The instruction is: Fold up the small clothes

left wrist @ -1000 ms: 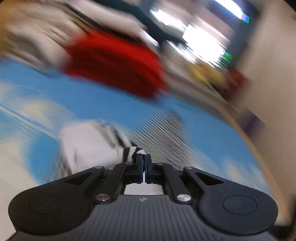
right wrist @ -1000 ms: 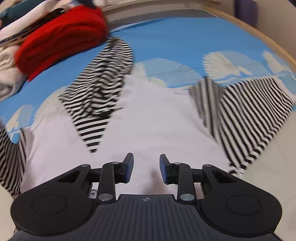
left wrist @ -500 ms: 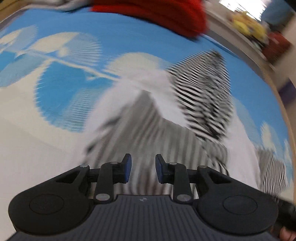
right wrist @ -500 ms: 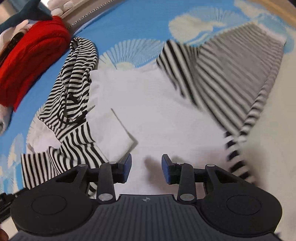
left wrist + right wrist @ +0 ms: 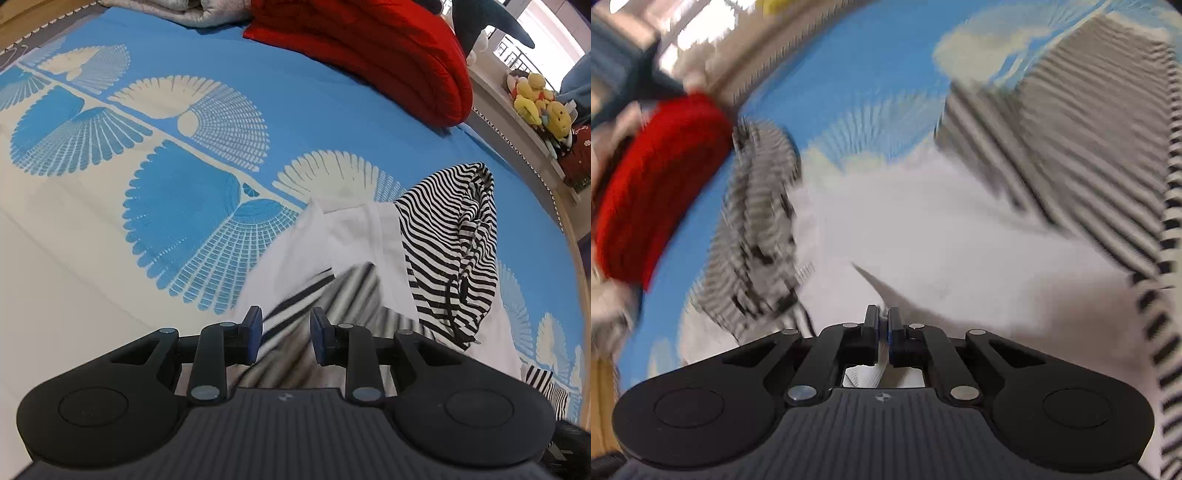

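A small white top (image 5: 354,236) with black-and-white striped sleeves and a striped hood (image 5: 458,251) lies on the blue fan-patterned bedsheet (image 5: 166,206). My left gripper (image 5: 286,325) hovers open over its near striped sleeve (image 5: 295,295), which shows blurred between the jaws, and the pads are apart from it. In the right wrist view, which is motion-blurred, my right gripper (image 5: 882,317) is closing, its jaws together on a thin fold of the white top (image 5: 923,221). The other striped sleeve (image 5: 1071,129) spreads at upper right. The hood (image 5: 753,221) lies at left.
A folded red blanket (image 5: 369,48) lies at the far side of the bed, also in the right wrist view as the red blanket (image 5: 653,184). Grey bedding (image 5: 184,11) sits beside it. Plush toys (image 5: 535,99) stand on a ledge. The wooden bed edge (image 5: 580,258) runs along the right.
My left gripper opened and swung down over the striped sleeve. My right gripper rolled, dropped onto the white body and shut on a fold of it.
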### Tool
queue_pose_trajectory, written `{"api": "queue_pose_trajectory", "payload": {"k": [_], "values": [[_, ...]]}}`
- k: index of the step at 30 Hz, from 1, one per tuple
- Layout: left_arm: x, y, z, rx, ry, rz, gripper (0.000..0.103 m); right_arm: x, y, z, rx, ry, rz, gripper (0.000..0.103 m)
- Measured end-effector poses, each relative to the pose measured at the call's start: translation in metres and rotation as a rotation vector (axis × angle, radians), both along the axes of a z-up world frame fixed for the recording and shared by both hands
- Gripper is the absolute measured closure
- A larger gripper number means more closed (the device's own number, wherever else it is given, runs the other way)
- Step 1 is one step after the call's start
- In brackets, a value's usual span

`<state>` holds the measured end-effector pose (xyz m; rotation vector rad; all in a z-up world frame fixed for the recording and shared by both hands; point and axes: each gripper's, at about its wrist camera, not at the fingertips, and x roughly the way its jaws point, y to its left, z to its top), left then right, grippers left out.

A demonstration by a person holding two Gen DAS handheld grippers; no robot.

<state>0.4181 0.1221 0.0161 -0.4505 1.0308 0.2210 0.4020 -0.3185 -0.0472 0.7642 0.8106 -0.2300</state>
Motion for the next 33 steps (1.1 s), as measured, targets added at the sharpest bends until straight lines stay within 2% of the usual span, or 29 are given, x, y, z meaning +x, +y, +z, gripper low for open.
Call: {"api": "queue_pose_trajectory", "payload": {"k": [2, 3, 4, 5, 7, 8, 9, 11, 14, 16, 18, 20, 21, 22, 23, 25, 27, 29, 30, 33], "values": [[-0.001, -0.002, -0.001, -0.004, 0.002, -0.015, 0.073, -0.021, -0.002, 0.029, -0.085, -0.1, -0.054, 0.1], [-0.002, -0.004, -0.002, -0.005, 0.005, -0.027, 0.073, -0.03, -0.006, 0.036, -0.13, -0.11, -0.087, 0.099], [-0.002, -0.007, -0.003, -0.004, 0.011, -0.039, 0.073, -0.034, -0.009, 0.035, -0.159, -0.082, -0.107, 0.099], [-0.003, -0.01, -0.005, -0.004, 0.017, -0.053, 0.073, -0.034, -0.014, 0.028, -0.176, -0.016, -0.117, 0.099], [-0.006, -0.018, -0.011, -0.014, 0.03, -0.081, 0.073, -0.031, -0.023, 0.004, -0.172, 0.164, -0.117, 0.099], [-0.006, -0.021, -0.013, -0.021, 0.037, -0.089, 0.073, -0.034, -0.029, -0.007, -0.173, 0.248, -0.164, 0.099], [-0.007, -0.024, -0.016, -0.024, 0.042, -0.094, 0.073, -0.036, -0.032, -0.012, -0.179, 0.283, -0.193, 0.098], [-0.009, -0.033, -0.022, -0.016, 0.054, -0.118, 0.073, -0.039, -0.035, -0.006, -0.196, 0.259, -0.21, 0.097], [-0.012, -0.044, -0.034, -0.045, 0.079, -0.164, 0.072, -0.038, -0.028, 0.015, -0.202, 0.105, -0.161, 0.095], [-0.016, -0.046, -0.049, -0.078, 0.125, -0.176, 0.073, -0.029, -0.026, 0.014, -0.152, 0.069, -0.082, 0.091], [-0.02, -0.045, -0.069, -0.048, 0.223, -0.178, 0.077, -0.016, -0.028, -0.001, -0.082, 0.126, -0.039, 0.085], [-0.024, -0.043, -0.077, -0.061, 0.253, -0.175, 0.079, -0.006, -0.033, -0.025, -0.047, 0.259, 0.005, 0.08], [-0.023, -0.044, -0.073, -0.052, 0.25, -0.18, 0.078, -0.006, -0.037, -0.034, -0.041, 0.316, -0.013, 0.081], [-0.021, -0.045, -0.066, -0.047, 0.23, -0.18, 0.076, -0.009, -0.04, -0.037, -0.027, 0.329, -0.041, 0.081], [-0.02, -0.045, -0.059, -0.051, 0.188, -0.173, 0.075, -0.01, -0.043, -0.035, -0.012, 0.316, -0.056, 0.081], [-0.013, -0.045, -0.05, -0.057, 0.134, -0.168, 0.075, -0.006, -0.041, -0.024, -0.053, 0.28, -0.033, 0.078], [-0.007, -0.043, -0.048, -0.064, 0.089, -0.155, 0.075, -0.006, -0.04, -0.024, -0.069, 0.248, -0.019, 0.067], [0.002, -0.041, -0.047, -0.042, 0.062, -0.136, 0.075, -0.007, -0.044, -0.037, -0.055, 0.315, -0.032, 0.066], [0.004, -0.041, -0.047, -0.036, 0.047, -0.124, 0.076, -0.011, -0.047, -0.042, -0.056, 0.336, -0.048, 0.071], [0.012, -0.038, -0.048, -0.064, 0.015, -0.097, 0.077, -0.014, -0.049, -0.039, -0.071, 0.332, -0.043, 0.074]]}}
